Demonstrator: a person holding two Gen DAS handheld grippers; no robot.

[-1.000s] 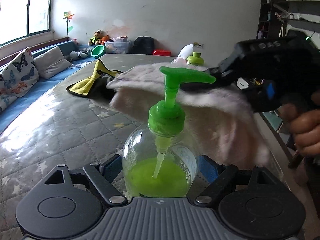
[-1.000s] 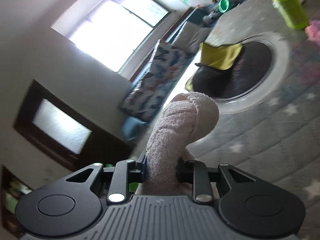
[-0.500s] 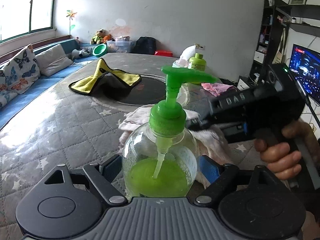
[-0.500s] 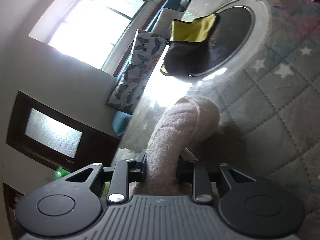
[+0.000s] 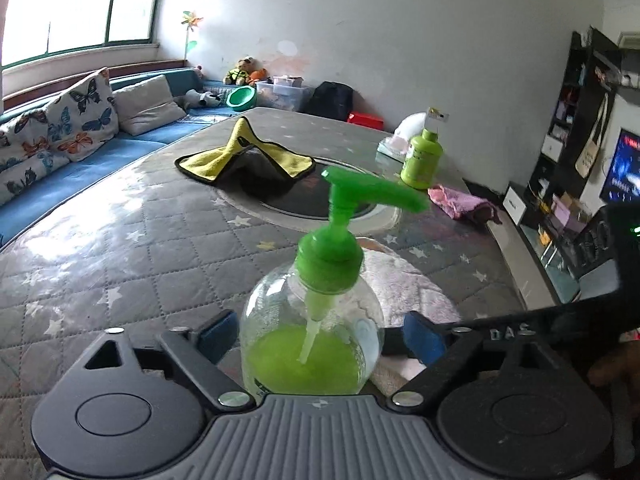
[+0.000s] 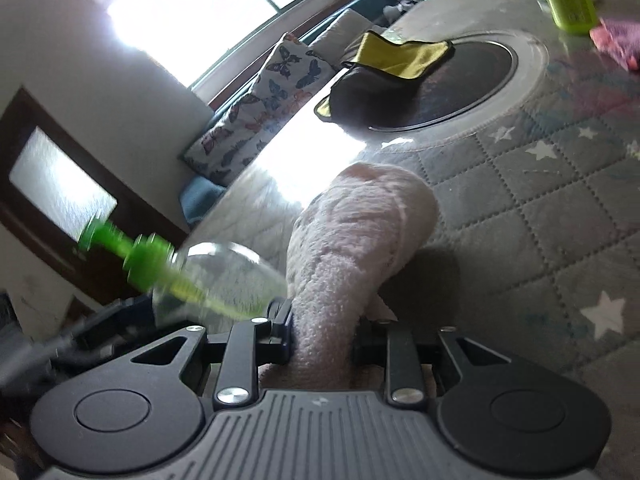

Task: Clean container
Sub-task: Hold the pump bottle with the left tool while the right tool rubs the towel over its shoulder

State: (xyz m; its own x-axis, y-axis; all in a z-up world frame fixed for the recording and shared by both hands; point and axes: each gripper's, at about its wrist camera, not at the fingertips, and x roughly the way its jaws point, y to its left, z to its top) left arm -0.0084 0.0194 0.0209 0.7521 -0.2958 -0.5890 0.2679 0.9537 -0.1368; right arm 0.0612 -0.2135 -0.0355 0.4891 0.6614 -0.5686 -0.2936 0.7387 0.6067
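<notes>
Fingers (image 5: 218,336) of the left gripper (image 5: 316,338) are closing around the pump bottle (image 5: 312,332); beside it, a pink towel (image 6: 340,276) is clamped by the right gripper (image 6: 322,334).

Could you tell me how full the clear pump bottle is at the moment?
Partly full, well under half: the pump bottle holds green liquid only in its bottom part, with clear glass above and the dip tube reaching down into it.

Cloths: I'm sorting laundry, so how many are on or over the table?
3: a yellow cloth at the black inset, a pink cloth by the far green bottle, a pale towel in the right gripper.
</notes>
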